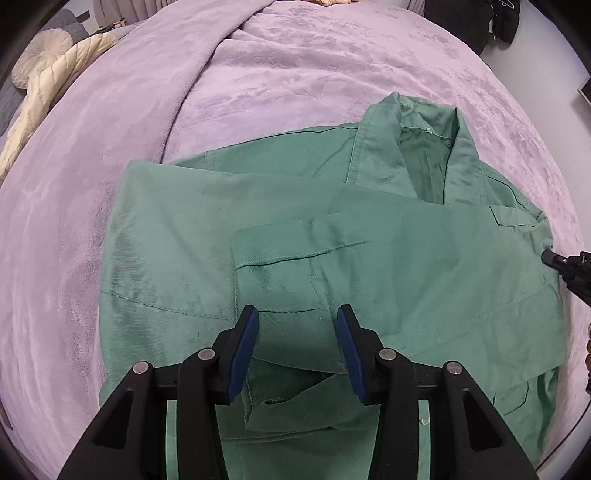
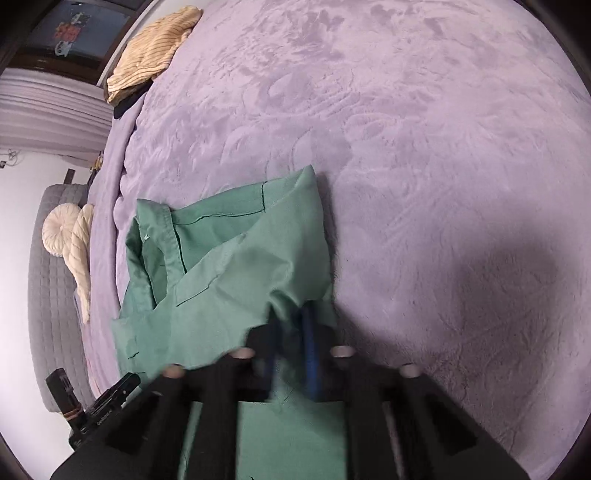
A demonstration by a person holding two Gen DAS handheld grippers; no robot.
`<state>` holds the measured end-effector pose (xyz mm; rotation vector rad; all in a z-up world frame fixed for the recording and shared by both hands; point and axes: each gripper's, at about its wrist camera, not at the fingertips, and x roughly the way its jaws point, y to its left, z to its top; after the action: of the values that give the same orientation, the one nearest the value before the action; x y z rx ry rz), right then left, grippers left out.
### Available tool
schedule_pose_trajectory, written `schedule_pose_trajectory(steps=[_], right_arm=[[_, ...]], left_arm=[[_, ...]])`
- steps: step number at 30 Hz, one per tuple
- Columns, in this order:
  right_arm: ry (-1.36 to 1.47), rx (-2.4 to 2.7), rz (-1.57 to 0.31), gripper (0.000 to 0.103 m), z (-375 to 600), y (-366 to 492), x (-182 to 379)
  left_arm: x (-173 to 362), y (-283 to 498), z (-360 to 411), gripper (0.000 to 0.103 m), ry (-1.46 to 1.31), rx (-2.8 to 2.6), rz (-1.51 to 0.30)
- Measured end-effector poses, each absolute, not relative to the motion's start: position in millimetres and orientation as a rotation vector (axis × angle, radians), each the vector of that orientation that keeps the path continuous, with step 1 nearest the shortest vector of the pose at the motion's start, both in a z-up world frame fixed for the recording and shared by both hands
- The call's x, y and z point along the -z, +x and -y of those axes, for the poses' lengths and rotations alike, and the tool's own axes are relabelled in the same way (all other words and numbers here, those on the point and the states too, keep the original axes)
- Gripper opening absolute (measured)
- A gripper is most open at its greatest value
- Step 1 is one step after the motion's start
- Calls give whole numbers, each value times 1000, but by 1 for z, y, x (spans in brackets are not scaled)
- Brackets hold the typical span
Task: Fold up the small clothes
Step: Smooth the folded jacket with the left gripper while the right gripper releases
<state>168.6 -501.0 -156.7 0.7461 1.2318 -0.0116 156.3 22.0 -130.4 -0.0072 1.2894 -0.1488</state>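
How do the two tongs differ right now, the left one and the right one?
The left tongs stand open with nothing between their blue pads, hovering over the green shirt; the right tongs are shut on a bunched edge of that shirt. The left tongs look sharp in their own view, while the right tongs are blurred in theirs. Both are black with blue pads, above the purple blanket.

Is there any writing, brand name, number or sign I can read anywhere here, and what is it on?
No text here can be read for certain.
Green shirt: no visible label print; a small pale tag at the collar looks blank.
Black device at the lower left of the right wrist view: a faint pale line of lettering, too small and blurred to read.
Dark framed panel at the top left of that view: red and white shapes, too blurred to read.
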Motion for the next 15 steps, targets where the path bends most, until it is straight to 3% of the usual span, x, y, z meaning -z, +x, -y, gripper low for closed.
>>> schedule_pose_trajectory(steps=[5, 15], right_arm=[[573, 85, -1274, 5, 503, 167, 167], [568, 90, -1226, 13, 497, 124, 123]], left_arm=[[161, 161, -21, 47, 86, 110, -1315], [125, 141, -50, 47, 99, 76, -1299]])
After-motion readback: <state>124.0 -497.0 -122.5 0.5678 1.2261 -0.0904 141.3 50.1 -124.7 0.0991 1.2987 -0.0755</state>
